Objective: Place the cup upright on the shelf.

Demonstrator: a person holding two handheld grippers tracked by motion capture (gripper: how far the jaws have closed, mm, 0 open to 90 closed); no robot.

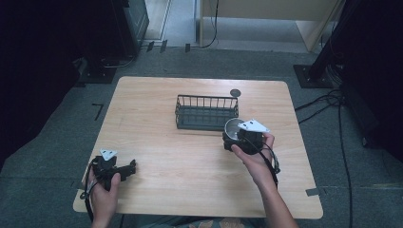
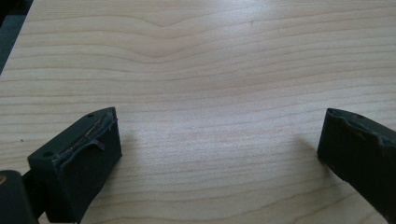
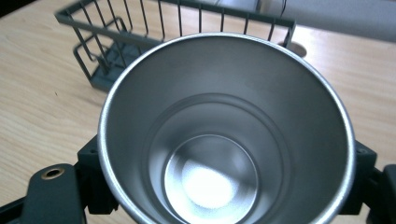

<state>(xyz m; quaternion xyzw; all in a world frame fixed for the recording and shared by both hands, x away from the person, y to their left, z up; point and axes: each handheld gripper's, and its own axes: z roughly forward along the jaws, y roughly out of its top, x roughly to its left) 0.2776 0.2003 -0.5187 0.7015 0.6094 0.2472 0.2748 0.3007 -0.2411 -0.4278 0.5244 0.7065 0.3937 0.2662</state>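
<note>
The wooden table point(image 1: 157, 109) takes up the middle of the high view, with grey floor around it. Just above the centre of the frame stands a dark wire basket point(image 1: 206, 112), open at the top and with nothing seen in it; in the right gripper view the same basket point(image 3: 116, 42) sits in the upper left, behind the cup. A small dark round disc point(image 1: 235, 92) lies on the table just beyond the basket's right end.

Right of centre in the high view, the right gripper point(image 1: 239, 139) holds a steel cup point(image 1: 233, 127), close beside the basket's lower right corner. In the right gripper view the cup point(image 3: 219, 140) is seen from above, mouth open and nothing inside, with a black jaw pressed against each side of its wall, so the jaws are clamped on it.

At the lower left of the high view, the left gripper point(image 1: 129, 167) rests low over bare table, well apart from the basket. Its own view shows the two jaws standing wide apart over plain wood, holding nothing.

The step in hand looks like carrying the cup to the basket. The next move likely calls for lifting the cup clear of the near rim, bringing it over the basket floor, lowering it upright and only then letting the jaws part.
</note>
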